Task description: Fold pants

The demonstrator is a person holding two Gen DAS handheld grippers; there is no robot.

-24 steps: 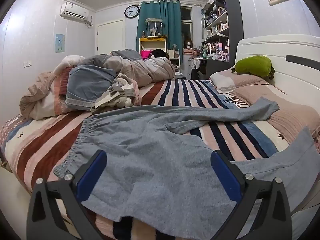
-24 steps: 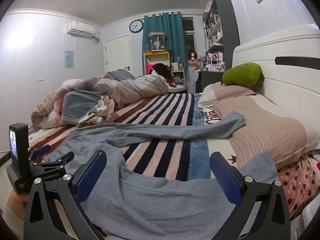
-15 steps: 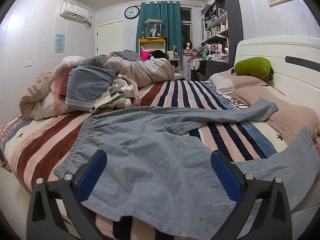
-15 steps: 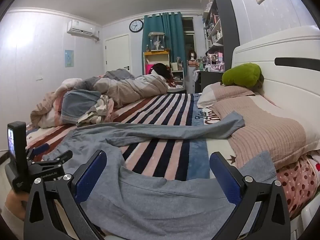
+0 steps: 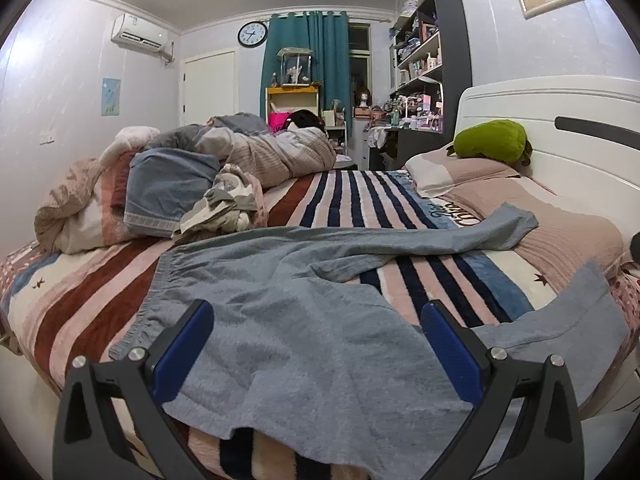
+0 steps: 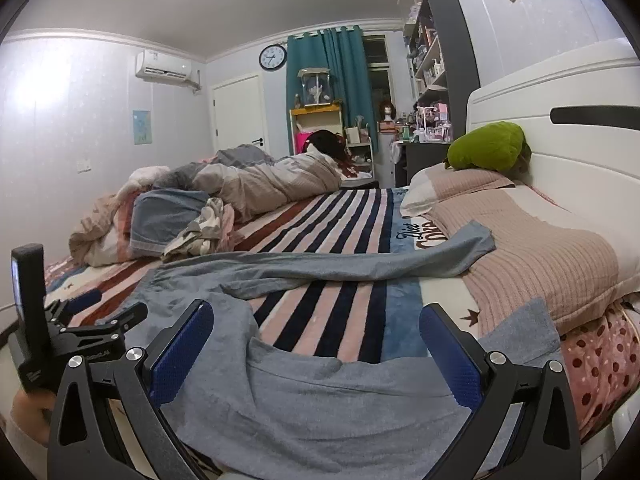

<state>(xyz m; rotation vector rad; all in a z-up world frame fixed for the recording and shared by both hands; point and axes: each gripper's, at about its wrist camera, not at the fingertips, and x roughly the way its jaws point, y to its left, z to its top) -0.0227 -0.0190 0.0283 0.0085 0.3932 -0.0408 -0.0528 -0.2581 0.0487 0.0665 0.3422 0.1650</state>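
Grey-blue pants (image 5: 304, 320) lie spread on the striped bed (image 5: 80, 304). The waistband is at the left. One leg reaches across to the pink pillow at the right. The other leg runs along the near bed edge (image 6: 340, 400). My left gripper (image 5: 316, 344) is open and empty, hovering over the seat of the pants near the bed's front edge. My right gripper (image 6: 316, 344) is open and empty over the near leg. The left gripper also shows in the right wrist view (image 6: 96, 312), at the waistband side.
A heap of quilts and clothes (image 5: 176, 188) lies at the back left of the bed. Pink pillows (image 5: 560, 224) and a green plush (image 5: 492, 140) lie by the white headboard (image 5: 580, 120) at the right. Shelves and a desk stand behind the bed.
Both views have shifted only slightly. The pants lie as before and both grippers stay open.
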